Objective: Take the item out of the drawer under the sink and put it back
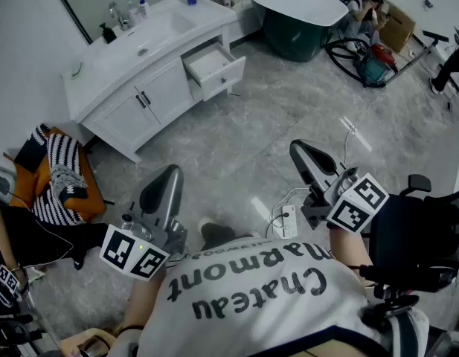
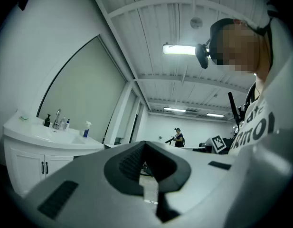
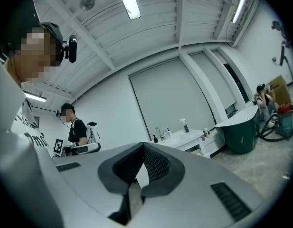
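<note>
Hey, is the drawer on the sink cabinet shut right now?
No, the drawer stands pulled out from the white sink cabinet in the head view.

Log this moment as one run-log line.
stage: away from vanity | drawer: open | left gripper: shut, empty | right gripper: shut, empty

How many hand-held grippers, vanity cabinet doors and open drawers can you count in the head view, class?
left hand-held gripper and right hand-held gripper: 2
cabinet doors: 2
open drawer: 1
Total: 5
</note>
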`<state>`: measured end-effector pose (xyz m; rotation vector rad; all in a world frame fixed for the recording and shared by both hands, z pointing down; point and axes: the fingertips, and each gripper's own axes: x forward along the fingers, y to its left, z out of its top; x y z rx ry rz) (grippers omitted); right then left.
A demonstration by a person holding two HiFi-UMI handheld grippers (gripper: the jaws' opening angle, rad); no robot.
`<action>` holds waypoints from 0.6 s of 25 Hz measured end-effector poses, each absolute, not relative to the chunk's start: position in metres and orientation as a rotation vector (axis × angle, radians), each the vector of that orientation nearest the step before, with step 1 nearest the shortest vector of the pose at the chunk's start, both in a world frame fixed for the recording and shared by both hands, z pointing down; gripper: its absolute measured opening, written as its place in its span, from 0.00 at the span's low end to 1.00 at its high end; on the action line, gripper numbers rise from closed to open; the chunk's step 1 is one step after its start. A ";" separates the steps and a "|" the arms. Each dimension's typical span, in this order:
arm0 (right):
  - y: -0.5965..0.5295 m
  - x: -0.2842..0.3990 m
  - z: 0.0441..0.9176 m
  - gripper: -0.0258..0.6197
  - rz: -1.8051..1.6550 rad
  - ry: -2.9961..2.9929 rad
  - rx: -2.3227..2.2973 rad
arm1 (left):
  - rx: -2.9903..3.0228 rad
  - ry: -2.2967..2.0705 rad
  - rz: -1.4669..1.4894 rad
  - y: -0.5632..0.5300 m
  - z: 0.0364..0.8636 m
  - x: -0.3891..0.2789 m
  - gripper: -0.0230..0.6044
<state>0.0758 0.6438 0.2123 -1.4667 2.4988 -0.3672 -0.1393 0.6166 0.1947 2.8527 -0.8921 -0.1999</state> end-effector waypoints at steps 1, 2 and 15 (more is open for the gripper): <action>0.644 0.076 0.213 0.06 -0.367 2.499 -1.467 | 2.853 -0.893 -0.200 0.617 0.195 -0.139 0.05; 0.645 0.076 0.214 0.06 -0.367 2.500 -1.466 | 2.854 -0.894 -0.200 0.617 0.195 -0.139 0.05; 0.642 0.073 0.207 0.06 -0.363 2.463 -1.408 | 2.855 -0.862 -0.323 0.619 0.184 -0.149 0.05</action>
